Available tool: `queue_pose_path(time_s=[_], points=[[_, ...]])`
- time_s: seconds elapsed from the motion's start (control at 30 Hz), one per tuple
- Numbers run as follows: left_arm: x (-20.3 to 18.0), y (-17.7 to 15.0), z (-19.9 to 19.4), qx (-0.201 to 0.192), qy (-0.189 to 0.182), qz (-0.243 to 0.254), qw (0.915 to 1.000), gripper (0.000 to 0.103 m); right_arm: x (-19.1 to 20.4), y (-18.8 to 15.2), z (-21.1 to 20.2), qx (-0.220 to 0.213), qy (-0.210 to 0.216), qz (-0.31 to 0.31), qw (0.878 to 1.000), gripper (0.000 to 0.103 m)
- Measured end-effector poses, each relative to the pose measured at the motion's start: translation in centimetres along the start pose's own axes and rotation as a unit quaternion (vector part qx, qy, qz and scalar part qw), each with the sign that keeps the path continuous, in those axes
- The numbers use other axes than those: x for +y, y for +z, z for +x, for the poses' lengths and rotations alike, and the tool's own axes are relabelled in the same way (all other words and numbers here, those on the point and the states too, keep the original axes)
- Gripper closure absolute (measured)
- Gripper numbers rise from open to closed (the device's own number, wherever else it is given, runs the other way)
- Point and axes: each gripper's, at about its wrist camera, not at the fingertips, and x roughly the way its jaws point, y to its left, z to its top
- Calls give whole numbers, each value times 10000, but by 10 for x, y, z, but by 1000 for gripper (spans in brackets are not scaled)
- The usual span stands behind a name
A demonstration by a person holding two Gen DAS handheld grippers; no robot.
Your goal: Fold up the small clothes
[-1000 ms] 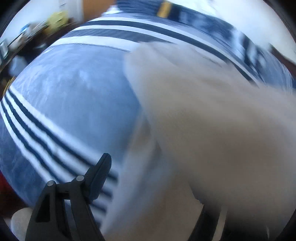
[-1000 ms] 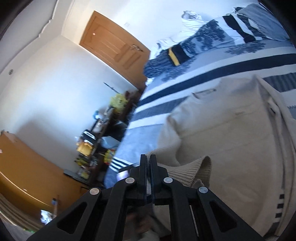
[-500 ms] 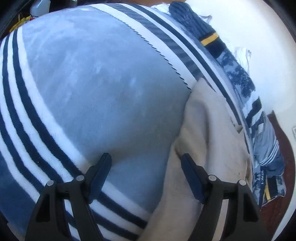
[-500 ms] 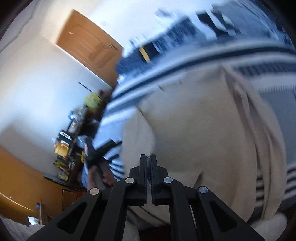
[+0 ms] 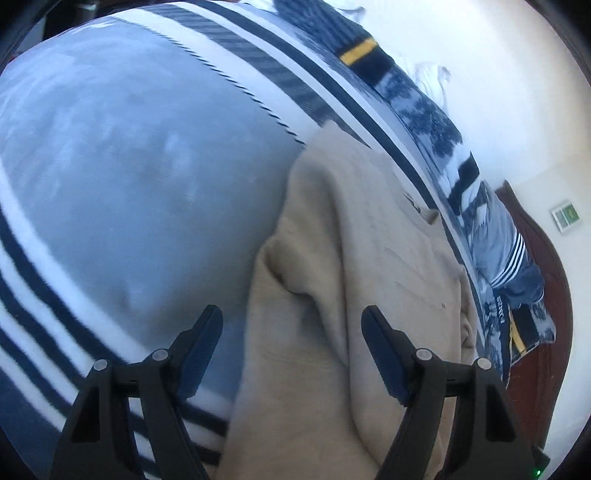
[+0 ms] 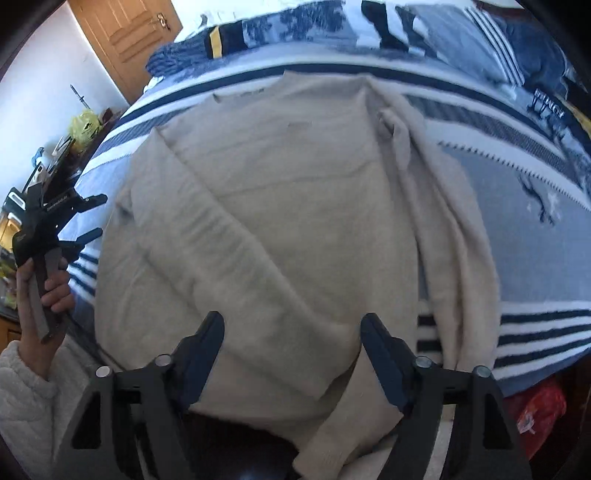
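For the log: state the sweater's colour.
Plain cream-beige sweater; the right wrist view shows it best.

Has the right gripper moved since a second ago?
Yes. The right gripper dropped toward the beige sweater; the wooden door slid up-frame. Its jaws just opened, gripping nothing.

Both wrist views look steeply down, close over the beige knitted sweater (image 6: 280, 206) on the blue striped blanket (image 5: 140, 177), which they share

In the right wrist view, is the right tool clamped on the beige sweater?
No. The right tool stands open above the beige sweater, its fingers apart and pressing on nothing.
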Motion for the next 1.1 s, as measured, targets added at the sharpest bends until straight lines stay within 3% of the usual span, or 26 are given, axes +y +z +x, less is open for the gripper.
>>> queue_pose_path(time_s=[0.1, 0.17, 0.2, 0.23, 0.27, 0.33, 0.37, 0.4, 0.5, 0.57, 0.6, 0.67, 0.7, 0.73, 0.77, 0.83, 0.9, 0.93, 1.0, 1.1], points=[[-1, 1, 4, -13, -72, -20, 10000, 28, 0, 1, 14, 84, 57, -66, 9999, 25], [3, 2, 5, 3, -172, -117, 9998, 33, 4, -1, 26, 215, 307, -40, 9993, 35], [4, 3, 6, 7, -188, -157, 9997, 34, 5, 1, 36, 323, 398, -6, 9987, 62], [6, 4, 7, 21, -215, -196, 9996, 40, 6, 2, 45, 467, 398, 80, 9981, 95], [8, 6, 9, 50, -249, -223, 9994, 49, 4, 5, 49, 564, 475, 269, 9969, 99], [13, 10, 13, 47, -256, -344, 9991, 63, -4, 6, 34, 237, 812, 755, 9935, 99], [15, 12, 14, 31, -281, -412, 9988, 67, -8, 7, 21, 39, 1097, 959, 9893, 99], [17, 14, 17, 26, -319, -479, 9983, 67, -13, 6, 11, -73, 1121, 1109, 9875, 99], [24, 21, 24, 128, -526, -745, 9957, 67, -23, 6, 12, 34, 449, 998, 9940, 99], [25, 22, 21, 217, -594, -787, 9949, 67, -32, 4, 41, 581, -74, 817, 9949, 98], [25, 22, 17, 218, -654, -787, 9945, 67, -36, 2, 50, 779, -203, 865, 9930, 96], [24, 20, 6, 122, -738, -714, 9946, 67, -32, 6, 42, 565, -104, 870, 9946, 92], [21, 19, 3, 60, -770, -664, 9948, 67, -22, 11, 30, 318, -91, 684, 9971, 69], [18, 19, 1, 32, -846, -611, 9945, 67, -13, 17, 23, 148, -137, 555, 9983, 36], [12, 19, 4, 69, -940, -547, 9940, 67, 0, 26, 12, -101, -136, 382, 9991, 26], [1, 19, 15, 210, -1059, -413, 9933, 67, 31, 46, 0, -424, 300, -45, 9986, 25], [-3, 19, 33, 398, -1020, -394, 9932, 67, 67, 72, 4, -344, 791, -506, 9950, 25], [2, 19, 43, 502, -898, -511, 9934, 67, 87, 89, 8, -312, 990, -720, 9920, 25], [16, 22, 52, 560, -1050, -887, 9889, 69, 126, 119, 21, -223, 1350, -1031, 9852, 25], [29, 27, 58, 581, -1291, -1240, 9821, 80, 173, 169, 56, 38, 1707, -1297, 9767, 27]])
